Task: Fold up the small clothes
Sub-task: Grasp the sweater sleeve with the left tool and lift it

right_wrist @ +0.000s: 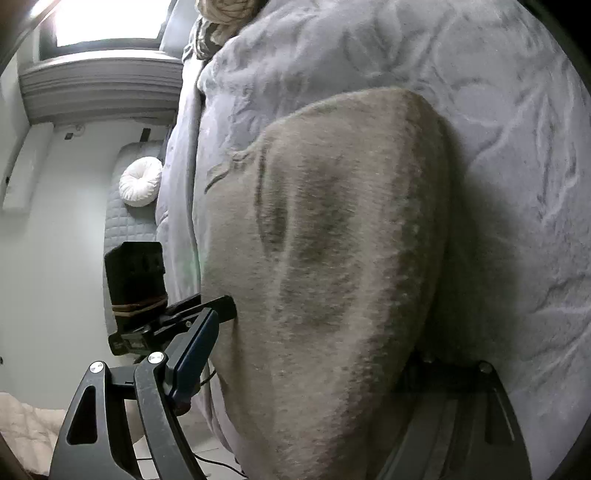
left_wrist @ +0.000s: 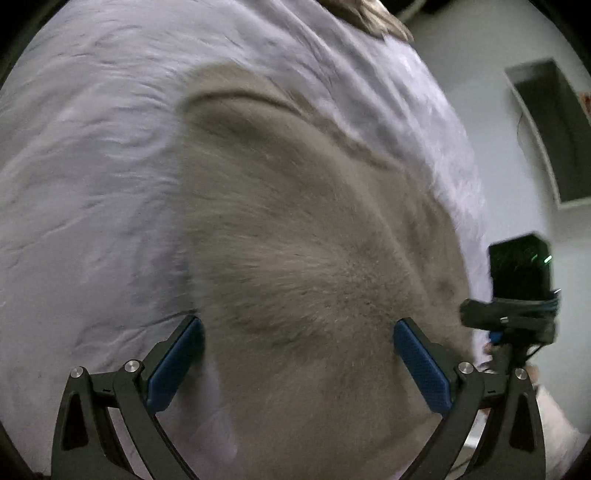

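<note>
cloth: The cloth (left_wrist: pixel 303 266) is grey-brown and fuzzy, maybe a small top or towel. I cannot tell which.
where: It lies on the bed (left_wrist: pixel 92 166), on the pale purple cover, close to the bed's near edge. Part of it seems to hang over that edge.
feel: It looks soft, floppy and light. It will bend and sag when lifted, not stay flat. The fuzz should keep it from slipping.
where to grab: I think the best places are the near edge or a corner, one for each claw, so the cloth stays spread out.
left claw: The left claw (left_wrist: pixel 297 363) is wide apart. Its blue pads (left_wrist: pixel 175 363) sit over the cloth, one on each side, and pinch nothing.
right claw: The right claw (right_wrist: pixel 306 369) is also wide apart. One finger (right_wrist: pixel 192 354) shows on the bed-edge side. The other finger is tucked under the cloth's far side. The cloth is between the fingers, but they do not press on it.
pose: Both claws tip downward at the cloth. They sit side by side, near each other, at the bed's near edge.
other: Another bundle (right_wrist: pixel 221 22) sits far up the bed.
</note>
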`<state>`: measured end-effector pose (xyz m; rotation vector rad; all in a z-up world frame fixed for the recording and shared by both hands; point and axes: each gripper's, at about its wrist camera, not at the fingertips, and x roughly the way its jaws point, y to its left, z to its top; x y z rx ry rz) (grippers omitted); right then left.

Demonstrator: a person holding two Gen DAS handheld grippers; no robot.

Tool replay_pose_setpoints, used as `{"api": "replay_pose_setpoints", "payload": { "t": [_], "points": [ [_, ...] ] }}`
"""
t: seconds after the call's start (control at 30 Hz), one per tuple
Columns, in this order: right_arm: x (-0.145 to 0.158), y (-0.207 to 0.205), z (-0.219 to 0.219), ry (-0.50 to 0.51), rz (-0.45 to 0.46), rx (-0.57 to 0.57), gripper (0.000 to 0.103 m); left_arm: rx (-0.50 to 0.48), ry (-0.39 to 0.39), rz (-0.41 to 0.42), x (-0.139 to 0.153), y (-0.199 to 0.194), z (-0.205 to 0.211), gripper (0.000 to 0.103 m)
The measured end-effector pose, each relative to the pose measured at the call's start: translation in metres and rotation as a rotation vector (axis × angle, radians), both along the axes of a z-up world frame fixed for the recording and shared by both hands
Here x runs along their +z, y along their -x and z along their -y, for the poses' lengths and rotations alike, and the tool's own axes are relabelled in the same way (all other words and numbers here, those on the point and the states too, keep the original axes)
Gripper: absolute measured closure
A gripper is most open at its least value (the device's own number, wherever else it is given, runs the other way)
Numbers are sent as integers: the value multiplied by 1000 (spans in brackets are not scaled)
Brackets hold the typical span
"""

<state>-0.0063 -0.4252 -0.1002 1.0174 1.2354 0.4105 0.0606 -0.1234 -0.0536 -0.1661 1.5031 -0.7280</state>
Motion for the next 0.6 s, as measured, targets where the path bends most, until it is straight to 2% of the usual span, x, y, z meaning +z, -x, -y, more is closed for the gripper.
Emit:
{"api": "replay_pose_setpoints", "payload": {
  "t": [0.1, 0.13, 0.2, 0.23, 0.27, 0.33, 0.37, 0.43, 0.5, 0.6],
  "points": [
    [-4, -1, -1, -24, -19, -53, 20, -17, -12, 14, -3, 3, 12, 0],
    [-4, -3, -4, -14, -29, -59, 23, -12, -15, 17, -2, 3, 14, 0],
    [-4, -7, -14, 26, -61, -52, 44, -5, -26, 23, 0, 5, 17, 0],
    [-3, -8, -17, 38, -72, -48, 60, -2, -26, 29, 1, 5, 17, 3],
    [-2, -7, -18, 33, -69, -54, 67, 3, -27, 43, 4, 7, 20, 6],
    [7, -5, -20, -2, -44, -78, 70, 5, -42, 79, 13, 12, 18, 24],
    [11, -3, -21, -19, -34, -85, 71, 7, -42, 89, 16, 13, 17, 29],
    [23, -1, -28, -57, -14, -95, 71, 14, -18, 95, 26, 14, 10, 49],
    [33, 0, -37, -87, 1, -103, 71, 7, 20, 91, 38, 15, 3, 57],
    [51, 1, -53, -109, 19, -102, 71, -9, 35, 107, 55, 19, -6, 57]
  ]
}}
